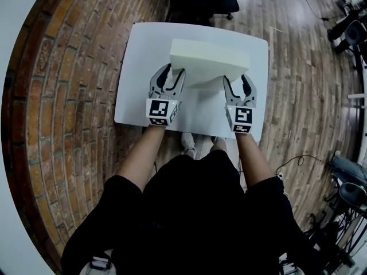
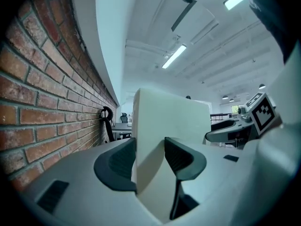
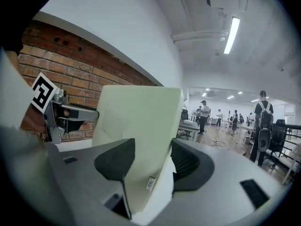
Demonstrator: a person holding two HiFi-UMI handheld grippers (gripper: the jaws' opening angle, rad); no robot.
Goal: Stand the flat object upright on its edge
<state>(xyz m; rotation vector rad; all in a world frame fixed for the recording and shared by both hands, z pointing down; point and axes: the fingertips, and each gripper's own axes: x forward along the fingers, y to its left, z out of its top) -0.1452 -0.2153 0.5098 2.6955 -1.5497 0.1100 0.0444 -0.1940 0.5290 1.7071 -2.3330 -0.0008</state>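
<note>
The person wears a black short-sleeved top (image 1: 195, 211) and white shoes (image 1: 188, 142), seen just below the white table's (image 1: 133, 90) near edge. The left gripper (image 1: 175, 72) and right gripper (image 1: 237, 80) are grey with dark jaw pads (image 2: 117, 164), each bearing a black-and-white marker cube (image 1: 163, 112).

This is a big office (maybe a lab): long ceiling lights (image 3: 233, 34), desks (image 3: 188, 125), a black chair (image 1: 223, 2), people (image 3: 262, 114) standing around.
</note>
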